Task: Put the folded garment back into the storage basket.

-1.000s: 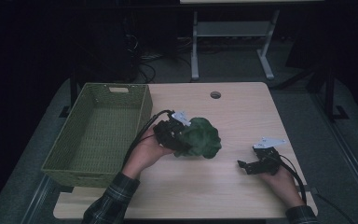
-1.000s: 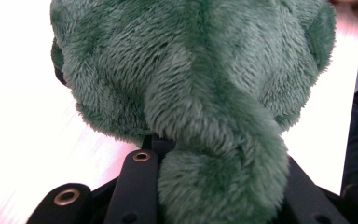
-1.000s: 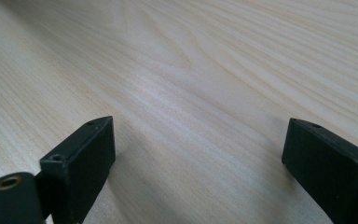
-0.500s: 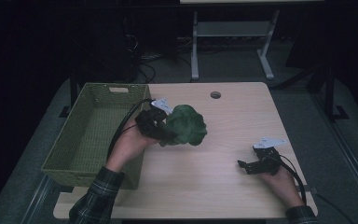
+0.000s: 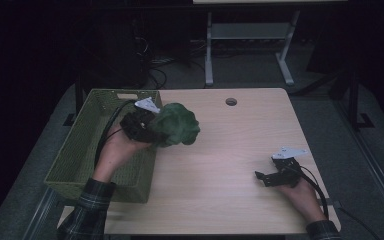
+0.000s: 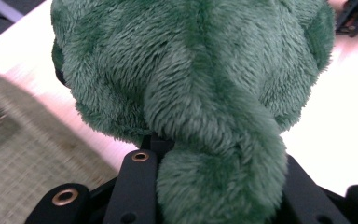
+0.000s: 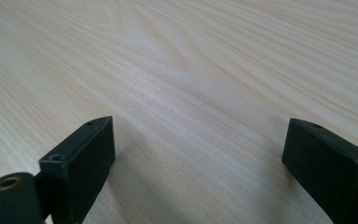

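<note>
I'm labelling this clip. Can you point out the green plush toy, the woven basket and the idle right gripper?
green plush toy [image 5: 176, 125], high view, middle of its fuzzy body.
woven basket [image 5: 87, 118], high view, its left wall.
right gripper [image 5: 259, 176], high view, between its open jaw tips.

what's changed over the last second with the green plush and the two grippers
The left hand-held gripper carried the green plush toy from mid-table back and leftward, to the right rim of the woven basket, with its grip unchanged. The right hand-held gripper stayed open, resting on the table.
</note>
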Demonstrator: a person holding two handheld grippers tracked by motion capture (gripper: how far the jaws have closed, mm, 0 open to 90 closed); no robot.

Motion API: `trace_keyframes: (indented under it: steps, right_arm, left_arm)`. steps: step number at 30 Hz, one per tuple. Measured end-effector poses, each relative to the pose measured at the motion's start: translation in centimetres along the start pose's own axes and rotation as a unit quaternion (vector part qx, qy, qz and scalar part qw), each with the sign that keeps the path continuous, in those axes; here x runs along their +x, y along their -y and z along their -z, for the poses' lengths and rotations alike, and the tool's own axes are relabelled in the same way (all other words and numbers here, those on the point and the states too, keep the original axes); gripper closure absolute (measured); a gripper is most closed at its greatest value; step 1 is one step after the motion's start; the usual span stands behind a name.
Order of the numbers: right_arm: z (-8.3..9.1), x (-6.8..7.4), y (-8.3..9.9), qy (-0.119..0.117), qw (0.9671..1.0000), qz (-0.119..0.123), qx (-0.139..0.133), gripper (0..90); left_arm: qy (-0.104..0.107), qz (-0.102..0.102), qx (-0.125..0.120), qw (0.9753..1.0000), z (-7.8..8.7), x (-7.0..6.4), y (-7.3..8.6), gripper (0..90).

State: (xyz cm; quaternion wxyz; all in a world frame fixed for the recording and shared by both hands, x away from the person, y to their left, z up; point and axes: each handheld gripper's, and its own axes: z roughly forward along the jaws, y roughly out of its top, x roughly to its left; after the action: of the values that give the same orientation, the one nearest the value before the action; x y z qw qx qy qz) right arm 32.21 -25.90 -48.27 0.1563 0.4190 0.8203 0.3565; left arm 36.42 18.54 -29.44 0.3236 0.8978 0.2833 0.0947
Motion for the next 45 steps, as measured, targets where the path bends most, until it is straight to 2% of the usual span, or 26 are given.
trace_keyframes:
  steps: [6,9,13,18,23,29,31,33,39,45]
  right_arm:
    - [0.0,0.0,0.0,0.003,1.0,0.0,0.002,7.4]
    - [-0.1,0.0,0.0,0.006,1.0,-0.005,0.005,2.7]
    - [-0.2,-0.1,-0.1,0.008,0.9999,-0.005,0.008,2.0]
    - [-0.2,-0.1,-0.1,0.009,0.9999,-0.005,0.009,1.4]
    - [-0.2,-0.1,-0.1,0.009,0.9999,-0.005,0.009,1.3]
    - [-0.2,-0.1,-0.1,0.009,0.9999,-0.005,0.009,1.4]
    - [-0.2,-0.1,-0.1,0.009,0.9999,-0.005,0.009,1.4]
    - [-0.2,-0.1,-0.1,0.008,0.9999,-0.004,0.009,1.4]
    - [-0.2,0.0,-0.1,0.008,0.9999,-0.005,0.01,1.4]
    - [-0.2,0.0,-0.1,0.007,0.9999,-0.007,0.01,1.4]
  left_arm:
    - [-0.028,0.021,0.001,0.9994,1.7,1.4,1.6,68.6]
    - [-0.04,0.032,-0.001,0.9987,2.6,2.1,2.4,68.6]
    - [-0.058,0.051,-0.001,0.997,3.8,3.1,3.5,68.6]
    - [-0.089,0.076,0.006,0.9931,4.9,4.3,5.3,68.6]
    - [-0.117,0.105,0.013,0.9875,5.5,5.3,7.3,68.6]
    - [-0.14,0.139,0.029,0.9799,5.0,6.6,9.8,68.6]
    - [-0.14,0.145,0.033,0.979,4.7,7.0,10.5,68.5]
    - [-0.143,0.154,0.036,0.977,4.3,7.2,11.2,68.5]
    - [-0.137,0.169,0.052,0.9747,2.6,8.3,12.9,68.2]
    - [-0.131,0.176,0.063,0.9736,1.2,8.9,13.9,67.9]
